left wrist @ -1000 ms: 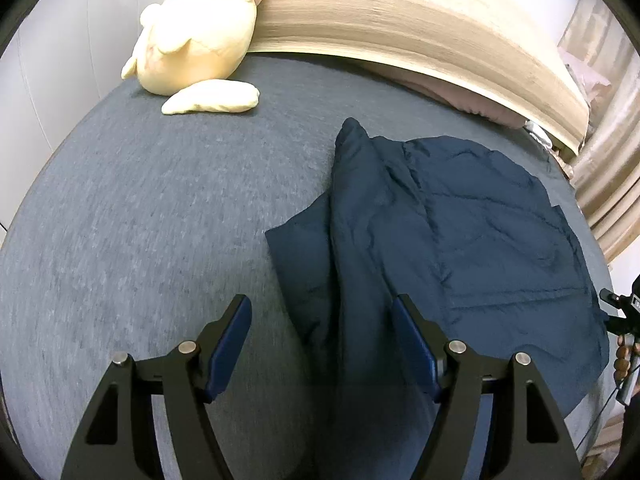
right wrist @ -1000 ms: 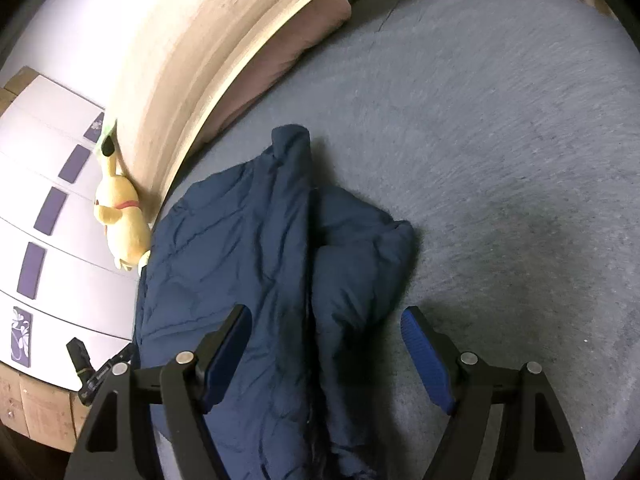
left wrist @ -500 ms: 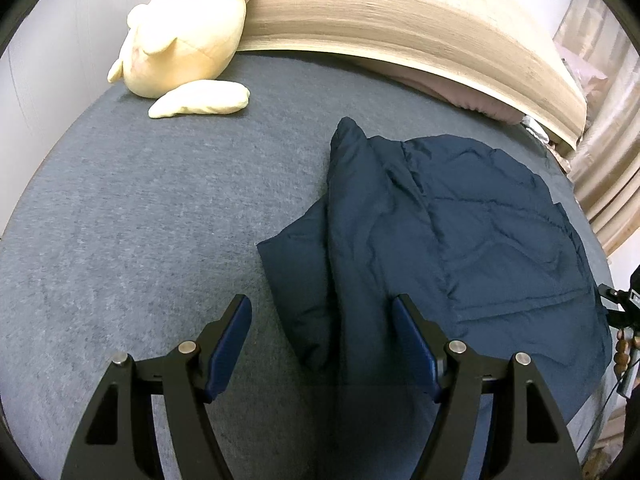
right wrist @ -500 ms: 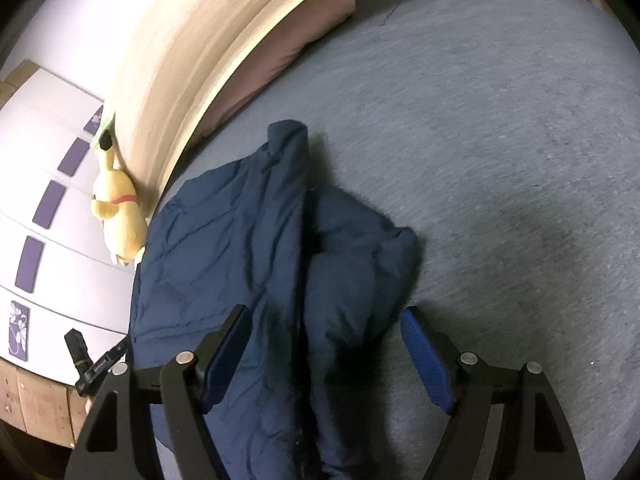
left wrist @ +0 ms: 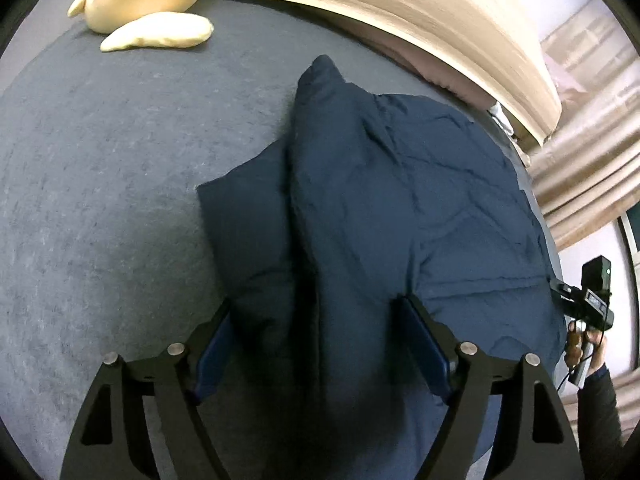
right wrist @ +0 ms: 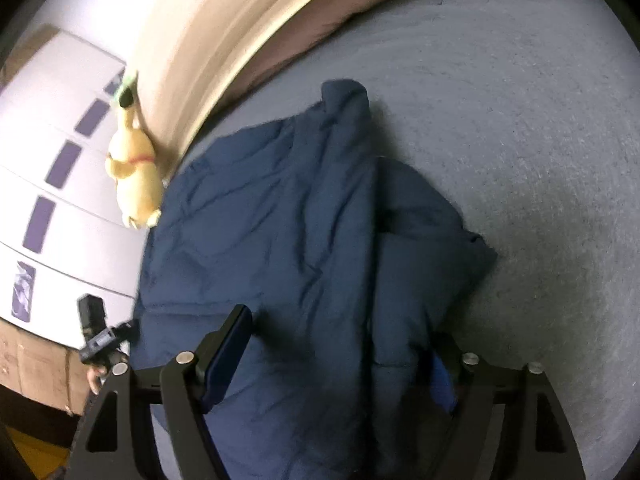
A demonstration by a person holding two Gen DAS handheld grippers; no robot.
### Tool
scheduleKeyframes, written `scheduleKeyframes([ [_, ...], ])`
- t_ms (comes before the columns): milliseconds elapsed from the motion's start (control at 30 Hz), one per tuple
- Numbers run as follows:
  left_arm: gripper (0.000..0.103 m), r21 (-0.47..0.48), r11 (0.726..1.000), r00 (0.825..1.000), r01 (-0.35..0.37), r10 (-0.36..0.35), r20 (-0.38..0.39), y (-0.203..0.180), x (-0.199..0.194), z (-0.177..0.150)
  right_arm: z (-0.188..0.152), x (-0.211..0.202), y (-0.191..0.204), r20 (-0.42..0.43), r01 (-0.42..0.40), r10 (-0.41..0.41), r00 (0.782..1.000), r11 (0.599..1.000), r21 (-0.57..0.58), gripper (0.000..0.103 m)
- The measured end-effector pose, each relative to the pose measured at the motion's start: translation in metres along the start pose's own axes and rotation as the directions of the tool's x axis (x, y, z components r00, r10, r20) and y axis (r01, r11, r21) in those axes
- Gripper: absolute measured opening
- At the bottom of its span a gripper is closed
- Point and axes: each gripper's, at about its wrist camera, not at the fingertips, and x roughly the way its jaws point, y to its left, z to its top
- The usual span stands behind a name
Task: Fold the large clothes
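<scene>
A navy padded jacket (left wrist: 400, 200) lies on the grey bed (left wrist: 100, 200), one sleeve folded along its left side. My left gripper (left wrist: 316, 320) sits low over that folded sleeve. Its jaws are opening, and the thick fold bulges between them, hiding part of the left pad. In the right wrist view the jacket (right wrist: 280, 220) fills the middle. My right gripper (right wrist: 340, 328) straddles the jacket's other folded edge and its jaws are closing. Its left pad rests on top of the cloth, and its right finger is half hidden behind the sleeve. Neither pair of pads visibly squeezes the cloth.
A yellow plush toy (left wrist: 152, 0) lies by the beige headboard (left wrist: 400, 12), with a brown pillow (right wrist: 328, 20) beside it. Grey bedcover (right wrist: 540, 140) stretches around the jacket. Curtains (left wrist: 580, 140) hang at the right. A hand (left wrist: 584, 352) holds the other device at the bed's edge.
Both grippers came closer to the jacket. The left one sank until the folded sleeve sat between its jaws, which widened. The right one shifted over the other edge and its jaws narrowed.
</scene>
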Motion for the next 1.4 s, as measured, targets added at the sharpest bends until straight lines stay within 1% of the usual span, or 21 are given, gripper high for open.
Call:
scheduleKeyframes([
  [33,0.080,-0.003,1.000,1.000,0.005,-0.005,-0.005,0.001,0.001,0.001,0.000,0.002,-0.002,-0.006,0.005,-0.005,1.000,1.000,0.006,0.070],
  [67,0.068,0.000,1.000,1.000,0.005,-0.005,-0.007,0.000,0.002,0.002,0.000,0.005,-0.002,-0.015,0.009,-0.009,1.000,1.000,0.006,0.063],
  [100,0.052,0.009,1.000,1.000,0.018,-0.018,-0.014,-0.002,0.003,0.003,0.000,0.008,0.003,-0.028,0.017,-0.018,0.999,1.000,-0.021,0.051],
  [133,0.047,0.016,1.000,1.000,0.010,-0.010,-0.019,-0.006,0.003,0.004,0.001,0.009,0.009,-0.035,0.031,-0.033,0.999,0.999,-0.043,0.046],
  [167,0.037,0.029,1.000,1.000,-0.007,0.008,-0.017,-0.011,0.002,0.004,0.001,0.009,0.018,-0.039,0.057,-0.060,0.997,0.996,-0.072,0.037],
  [200,0.030,0.048,0.998,0.999,-0.033,0.033,-0.010,-0.018,0.000,0.005,0.003,0.008,0.030,-0.036,0.098,-0.103,0.994,0.989,-0.113,0.030],
  [233,0.027,0.062,0.996,0.998,-0.060,0.060,0.002,-0.024,-0.005,0.006,0.002,0.007,0.041,-0.032,0.128,-0.134,0.990,0.981,-0.146,0.027],
  [300,0.018,0.074,0.993,0.996,-0.087,0.085,0.026,-0.033,-0.014,0.008,0.004,-0.001,0.058,-0.017,0.170,-0.176,0.984,0.967,-0.192,0.023],
  [400,0.016,0.080,0.992,0.993,-0.100,0.095,0.064,-0.043,-0.035,0.015,0.009,-0.027,0.084,0.024,0.187,-0.187,0.982,0.953,-0.238,0.020],
  [500,0.015,0.101,0.990,0.988,-0.103,0.090,0.126,-0.060,-0.065,0.021,0.014,-0.059,0.121,0.080,0.211,-0.196,0.977,0.927,-0.309,0.018],
  [567,0.014,0.119,0.988,0.983,-0.094,0.073,0.168,-0.074,-0.089,0.023,0.015,-0.084,0.151,0.132,0.231,-0.196,0.972,0.908,-0.350,0.018],
  [667,0.014,0.147,0.985,0.972,-0.095,0.060,0.227,-0.092,-0.123,0.019,0.012,-0.123,0.183,0.200,0.248,-0.181,0.963,0.887,-0.391,0.017],
  [733,0.014,0.157,0.984,0.966,-0.083,0.041,0.256,-0.097,-0.143,0.013,0.005,-0.146,0.196,0.234,0.252,-0.166,0.958,0.878,-0.407,0.017],
  [767,0.014,0.168,0.982,0.960,-0.081,0.031,0.279,-0.102,-0.156,0.006,0.001,-0.157,0.200,0.250,0.253,-0.159,0.955,0.876,-0.411,0.017],
  [867,0.014,0.193,0.979,0.949,-0.072,0.008,0.315,-0.115,-0.175,-0.008,-0.020,-0.188,0.199,0.286,0.251,-0.137,0.948,0.875,-0.415,0.017],
  [933,0.014,0.210,0.975,0.942,-0.066,-0.008,0.334,-0.122,-0.187,-0.024,-0.034,-0.195,0.196,0.295,0.250,-0.132,0.946,0.878,-0.409,0.017],
  [1000,0.014,0.222,0.973,0.941,-0.063,-0.016,0.338,-0.125,-0.192,-0.037,-0.051,-0.200,0.185,0.296,0.245,-0.129,0.946,0.885,-0.397,0.017],
  [1100,0.014,0.231,0.971,0.945,-0.061,-0.019,0.328,-0.125,-0.190,-0.060,-0.066,-0.198,0.169,0.283,0.236,-0.132,0.950,0.897,-0.375,0.017],
  [1167,0.014,0.224,0.973,0.951,-0.055,-0.017,0.310,-0.121,-0.182,-0.075,-0.079,-0.192,0.157,0.270,0.233,-0.138,0.953,0.903,-0.361,0.017],
  [1300,0.014,0.191,0.981,0.966,-0.036,-0.015,0.260,-0.106,-0.161,-0.104,-0.107,-0.180,0.130,0.234,0.221,-0.148,0.961,0.919,-0.326,0.017],
  [1400,0.014,0.179,0.983,0.973,-0.043,0.001,0.229,-0.097,-0.143,-0.124,-0.127,-0.161,0.108,0.196,0.219,-0.165,0.967,0.929,-0.297,0.017],
])
